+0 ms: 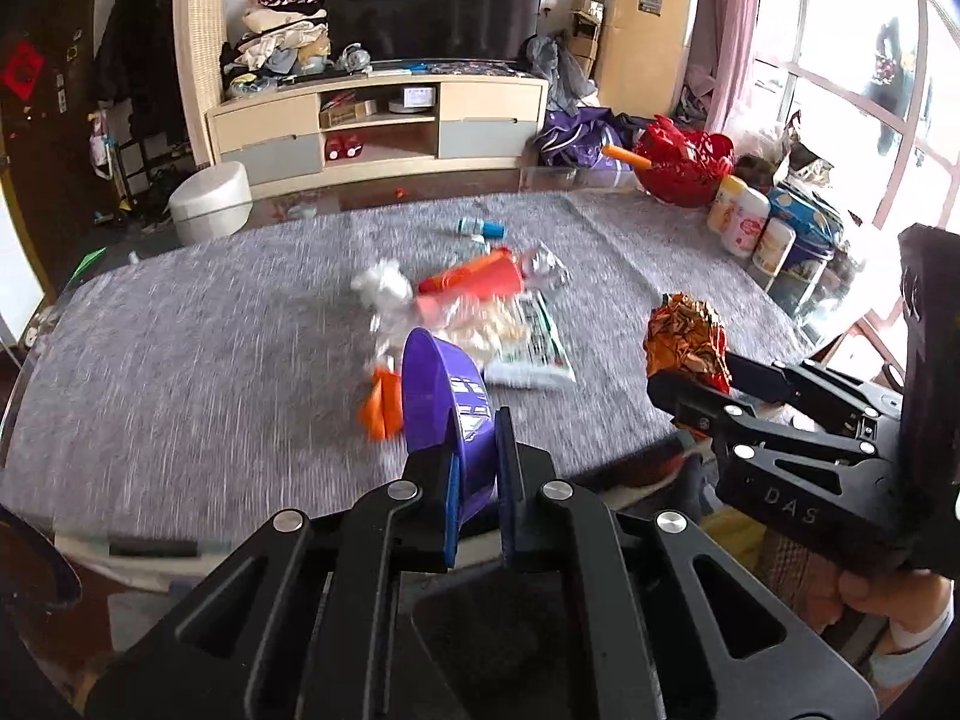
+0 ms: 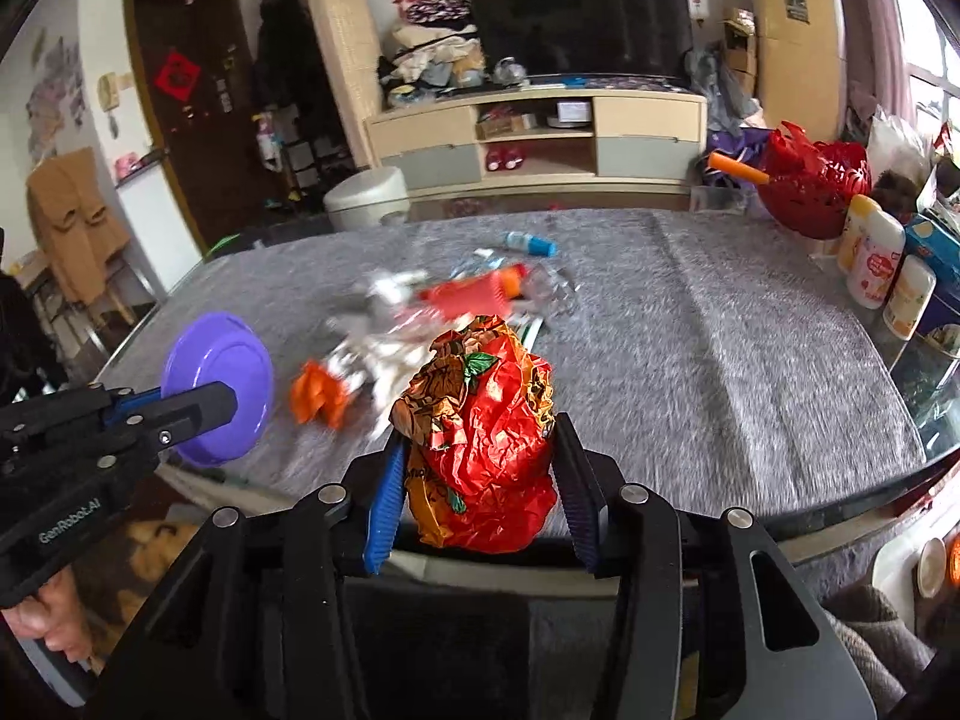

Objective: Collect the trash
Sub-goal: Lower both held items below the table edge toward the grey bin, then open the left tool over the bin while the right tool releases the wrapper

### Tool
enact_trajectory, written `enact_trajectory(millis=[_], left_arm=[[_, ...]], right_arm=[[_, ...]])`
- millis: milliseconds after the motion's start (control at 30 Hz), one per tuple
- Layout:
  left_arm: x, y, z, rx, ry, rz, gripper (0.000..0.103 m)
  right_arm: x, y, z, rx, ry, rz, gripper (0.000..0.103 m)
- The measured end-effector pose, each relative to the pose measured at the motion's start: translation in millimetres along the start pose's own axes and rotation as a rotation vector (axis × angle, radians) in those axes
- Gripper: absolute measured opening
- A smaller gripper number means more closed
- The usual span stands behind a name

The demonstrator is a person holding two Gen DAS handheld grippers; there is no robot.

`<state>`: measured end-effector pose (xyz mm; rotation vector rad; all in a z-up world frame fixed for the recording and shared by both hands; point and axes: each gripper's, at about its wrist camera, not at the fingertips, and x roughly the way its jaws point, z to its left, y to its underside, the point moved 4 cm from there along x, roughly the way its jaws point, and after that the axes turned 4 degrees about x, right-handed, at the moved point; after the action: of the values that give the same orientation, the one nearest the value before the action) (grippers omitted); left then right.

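My left gripper (image 1: 474, 429) is shut on the rim of a purple plastic bowl (image 1: 432, 384), which is held on edge above the near side of the table. The right wrist view shows that bowl (image 2: 222, 360) and the left gripper (image 2: 231, 405) at the left. My right gripper (image 2: 480, 435) is shut on a crumpled red and orange wrapper (image 2: 486, 414), lifted off the grey cloth. The left wrist view has this wrapper (image 1: 684, 339) in the right gripper (image 1: 696, 375) at the right. A blurred pile of wrappers and packets (image 1: 468, 306) lies mid-table.
An orange scrap (image 1: 381, 405) lies near the pile and a blue and white tube (image 1: 483, 230) behind it. The table (image 1: 180, 360) has a grey cloth. A red basket (image 1: 684, 162), bottles (image 1: 744, 222) and boxes crowd its right edge. A white stool (image 1: 210, 198) stands beyond.
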<state>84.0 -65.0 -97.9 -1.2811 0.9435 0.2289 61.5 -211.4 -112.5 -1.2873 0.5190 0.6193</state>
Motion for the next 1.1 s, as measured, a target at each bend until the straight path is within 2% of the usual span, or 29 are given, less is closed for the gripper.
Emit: enact_trajectory(millis=[233,467,600,733,800,833,867,933,1100], left_arm=[[-8.3,53.5,-9.2,-0.030,0.041,0.070,0.009],[32.0,134.8,-16.9,-0.073,0.097,0.274,0.009],[48.5,164.0,-18.5,-0.107,0.149,0.351,0.009],[54.9,172.3,-18.1,-0.109,0.163,0.384,0.009],[54.8,174.0,-18.1,-0.112,0.169,0.386,0.009],[54.8,173.0,-18.2,-0.111,0.168,0.386,0.014],[54.7,171.3,-17.3,-0.109,0.159,0.387,0.026],[54.7,169.3,-16.1,-0.105,0.143,0.383,0.035],[57.0,163.6,-9.8,-0.120,0.131,0.379,0.035]], right_arm=[[-5.4,49.8,5.5,-0.017,-0.039,0.127,0.047],[34.6,120.0,-8.0,0.081,-0.073,0.353,0.047],[47.8,139.6,-4.1,0.066,-0.066,0.411,0.047],[55.9,147.5,4.0,0.052,-0.061,0.439,0.050],[56.4,147.8,4.0,0.047,-0.051,0.435,0.055],[56.6,147.2,2.3,0.049,-0.045,0.431,0.057],[56.6,146.1,1.1,0.051,-0.039,0.426,0.062],[56.3,141.3,-5.4,0.057,-0.030,0.420,0.065],[55.6,131.3,-13.7,0.075,-0.011,0.397,0.066]])
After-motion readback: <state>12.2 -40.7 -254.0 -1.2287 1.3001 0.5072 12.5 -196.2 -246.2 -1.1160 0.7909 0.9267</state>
